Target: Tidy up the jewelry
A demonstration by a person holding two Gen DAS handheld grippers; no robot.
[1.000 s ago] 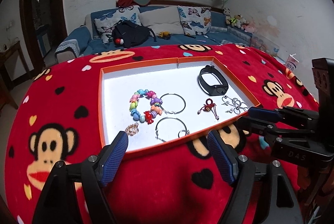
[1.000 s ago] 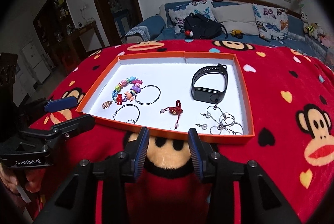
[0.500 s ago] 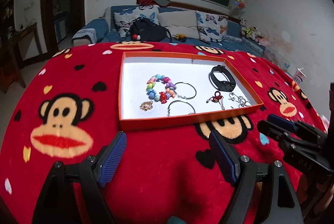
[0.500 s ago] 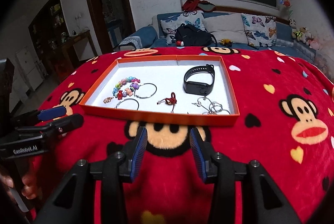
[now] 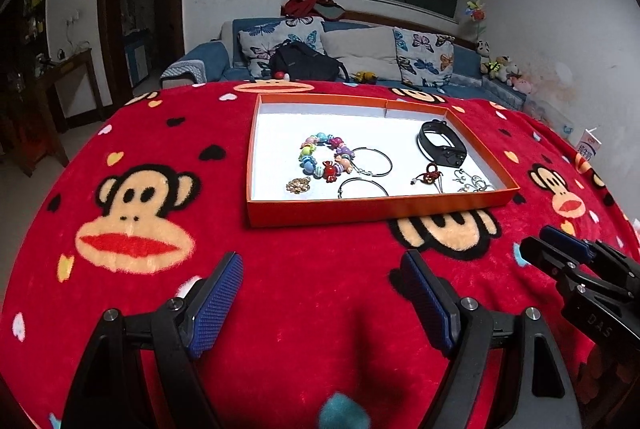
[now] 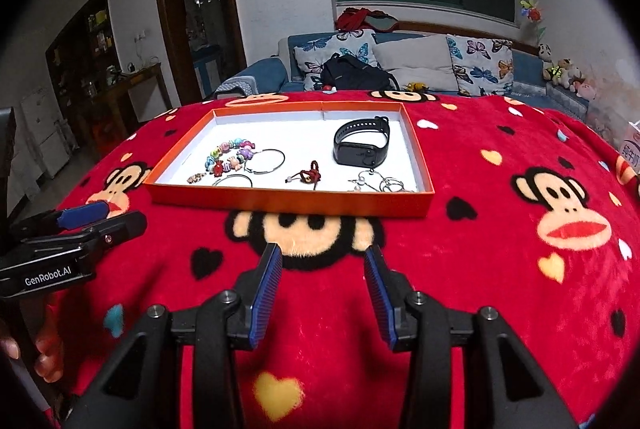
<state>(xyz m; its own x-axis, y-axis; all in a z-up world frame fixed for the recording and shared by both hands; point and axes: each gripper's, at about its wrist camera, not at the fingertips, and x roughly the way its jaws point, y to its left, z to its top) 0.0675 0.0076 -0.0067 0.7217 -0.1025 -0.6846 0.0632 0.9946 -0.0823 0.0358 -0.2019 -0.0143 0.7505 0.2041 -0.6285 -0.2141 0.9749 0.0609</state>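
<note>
An orange tray with a white floor sits on the red monkey blanket. In it lie a colourful bead bracelet, two silver hoops, a small gold charm, a red knot charm, a black smart band and tangled silver earrings. My left gripper is open and empty, well short of the tray. My right gripper is open and empty, also short of the tray.
The red blanket covers the table. Behind it stands a blue sofa with cushions and a black backpack. A milk carton stands at the right. A dark cabinet stands at the left.
Both grippers have pulled back and up from the tray's near edge. The tray looks smaller and farther. The jewelry has not moved.
</note>
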